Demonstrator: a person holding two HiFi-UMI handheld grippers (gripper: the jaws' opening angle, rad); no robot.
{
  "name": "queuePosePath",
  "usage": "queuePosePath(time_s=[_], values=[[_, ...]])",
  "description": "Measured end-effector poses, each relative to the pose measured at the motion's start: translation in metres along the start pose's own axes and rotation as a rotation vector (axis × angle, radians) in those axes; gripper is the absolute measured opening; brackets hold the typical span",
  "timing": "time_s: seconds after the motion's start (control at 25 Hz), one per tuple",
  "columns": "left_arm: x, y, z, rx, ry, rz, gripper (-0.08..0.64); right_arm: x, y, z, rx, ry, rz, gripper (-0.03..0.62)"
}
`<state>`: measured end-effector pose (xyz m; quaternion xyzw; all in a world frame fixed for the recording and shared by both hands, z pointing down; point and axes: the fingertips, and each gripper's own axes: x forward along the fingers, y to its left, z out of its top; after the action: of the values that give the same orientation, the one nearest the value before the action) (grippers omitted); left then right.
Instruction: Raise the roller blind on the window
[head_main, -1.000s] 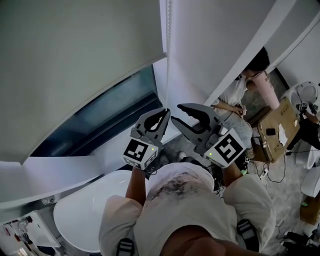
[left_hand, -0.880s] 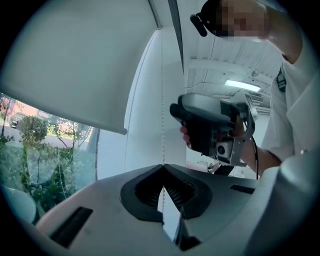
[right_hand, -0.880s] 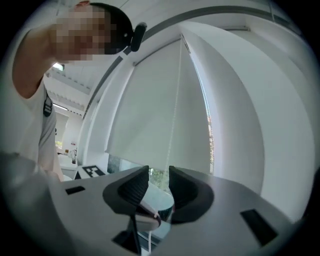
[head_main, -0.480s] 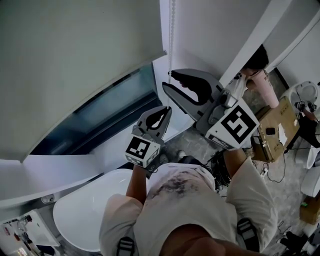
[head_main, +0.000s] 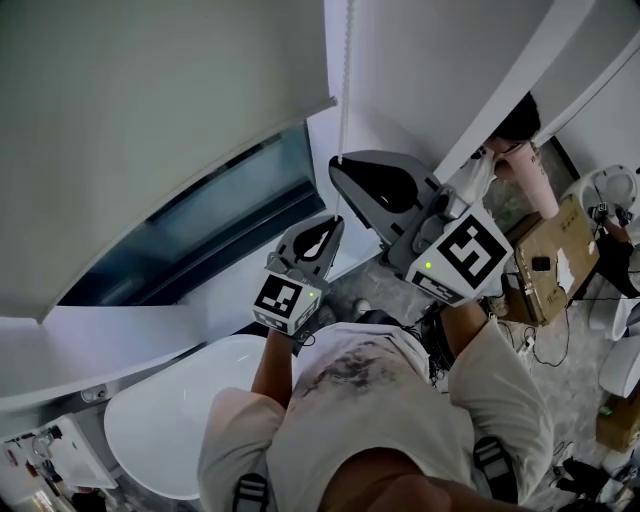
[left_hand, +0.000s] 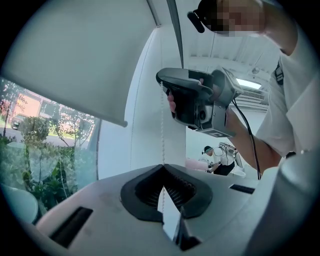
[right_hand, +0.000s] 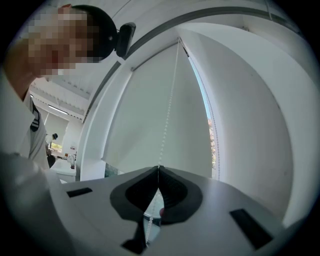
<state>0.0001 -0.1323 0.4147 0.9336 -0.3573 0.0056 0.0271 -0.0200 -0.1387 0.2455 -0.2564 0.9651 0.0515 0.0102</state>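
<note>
Pinching the bead chain (head_main: 345, 90) beside the roller blind (head_main: 150, 120), my right gripper (head_main: 338, 163) has just closed its jaws tight on it. My left gripper (head_main: 333, 220) is clamped on the chain lower down. The blind covers the upper part of the window (head_main: 210, 225).

Your right gripper (head_main: 336, 165), held higher, has just been closing its jaws and now pinches the bead chain (head_main: 344, 100). Your left gripper (head_main: 333, 222), lower, is clamped on that chain too.
</note>
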Motion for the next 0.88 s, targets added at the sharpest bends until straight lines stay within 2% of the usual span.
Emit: queuePosePath(time_s=[0.28, 0.56, 0.88], values=[[-0.002, -0.003, -0.039, -0.033, 0.040, -0.006, 0.006, -0.006, 0.007, -0.038, 0.022, 0.021, 0.004, 0.060], [-0.005, 0.000, -0.064, -0.073, 0.050, -0.007, 0.005, -0.007, 0.014, -0.061, 0.064, 0.017, 0.002, 0.060], [-0.006, 0.001, -0.095, -0.093, 0.090, -0.009, 0.006, -0.008, 0.022, -0.090, 0.066, 0.044, 0.006, 0.060]])
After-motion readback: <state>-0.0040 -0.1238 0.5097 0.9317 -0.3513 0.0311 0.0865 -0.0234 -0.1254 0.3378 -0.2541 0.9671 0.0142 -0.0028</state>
